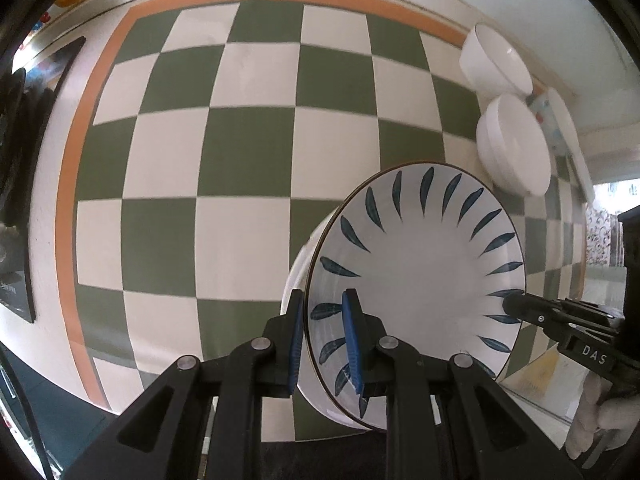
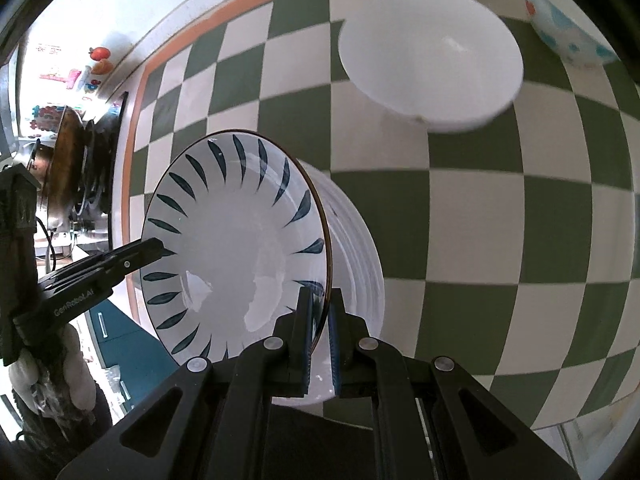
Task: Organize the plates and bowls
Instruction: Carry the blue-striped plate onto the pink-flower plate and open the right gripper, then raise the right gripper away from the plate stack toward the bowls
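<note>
A white bowl with blue leaf strokes hangs over the checked tablecloth, held by both grippers. My left gripper is shut on its left rim, one blue pad inside and one outside. My right gripper is shut on the opposite rim. Each gripper also shows in the other view: the right gripper and the left gripper. Two plain white bowls stand at the cloth's far right; the nearer white bowl lies just beyond the held one.
A bowl with coloured spots stands beside the white ones, partly hidden. A dark pot and stove sit past the table's left edge. A gloved hand holds the right gripper. The cloth has an orange border.
</note>
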Tool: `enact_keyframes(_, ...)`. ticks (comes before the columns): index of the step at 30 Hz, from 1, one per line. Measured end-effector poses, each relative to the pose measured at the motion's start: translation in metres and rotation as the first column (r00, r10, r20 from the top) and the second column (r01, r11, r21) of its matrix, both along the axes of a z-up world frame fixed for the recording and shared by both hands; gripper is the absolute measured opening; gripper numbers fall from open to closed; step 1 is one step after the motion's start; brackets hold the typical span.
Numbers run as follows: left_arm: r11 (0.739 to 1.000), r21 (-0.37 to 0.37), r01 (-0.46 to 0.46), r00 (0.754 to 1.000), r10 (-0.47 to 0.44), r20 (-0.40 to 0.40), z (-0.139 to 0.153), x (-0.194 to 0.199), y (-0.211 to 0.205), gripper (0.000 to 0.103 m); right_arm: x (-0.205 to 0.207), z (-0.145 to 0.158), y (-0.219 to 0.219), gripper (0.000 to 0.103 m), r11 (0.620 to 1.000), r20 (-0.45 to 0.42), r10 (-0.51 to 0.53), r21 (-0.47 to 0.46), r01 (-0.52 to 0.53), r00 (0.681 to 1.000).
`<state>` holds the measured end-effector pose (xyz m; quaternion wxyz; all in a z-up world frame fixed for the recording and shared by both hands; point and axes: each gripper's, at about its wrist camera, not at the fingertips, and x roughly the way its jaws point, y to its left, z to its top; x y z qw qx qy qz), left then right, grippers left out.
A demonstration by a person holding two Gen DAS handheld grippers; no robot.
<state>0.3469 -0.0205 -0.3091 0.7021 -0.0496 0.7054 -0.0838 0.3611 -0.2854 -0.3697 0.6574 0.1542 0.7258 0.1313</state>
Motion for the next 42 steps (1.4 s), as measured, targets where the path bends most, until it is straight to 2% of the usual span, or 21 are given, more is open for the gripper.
enact_keyframes(14, 0.999, 0.044, 0.032, 0.998, -0.03, -0.048, -0.026, -0.016, -0.015, 0.016, -0.016, -0.032, 0.002, 0.009, 1.0, -0.05, 0.007, -0.014, -0.007, 0.999)
enact_keyframes(18, 0.998, 0.059, 0.023, 0.999, -0.02, -0.049, -0.031, -0.013, -0.022, 0.016, -0.016, -0.032, -0.003, 0.009, 1.0, -0.029, -0.013, -0.02, 0.013, 0.999)
enact_keyframes(26, 0.998, 0.067, -0.01, 0.997, 0.015, -0.079, -0.037, -0.013, -0.019, 0.017, -0.011, -0.03, -0.003, 0.012, 0.998, -0.043, -0.054, -0.015, 0.053, 0.998)
enact_keyframes(35, 0.995, 0.102, -0.018, 1.0, 0.021, -0.023, -0.016, -0.021, -0.02, 0.018, -0.008, -0.007, 0.008, 0.016, 0.996, -0.012, 0.0, -0.084, -0.002, 1.0)
enact_keyframes(39, 0.995, 0.096, -0.016, 1.0, 0.015, 0.012, 0.004, -0.031, -0.022, 0.018, -0.013, 0.016, 0.015, 0.016, 0.997, 0.008, 0.021, -0.079, -0.02, 1.0)
enact_keyframes(42, 0.997, 0.08, -0.015, 0.999, 0.012, 0.037, 0.025, -0.04, -0.025, 0.022, -0.021, 0.039, 0.02, 0.017, 0.996, 0.03, 0.04, -0.08, -0.037, 0.999)
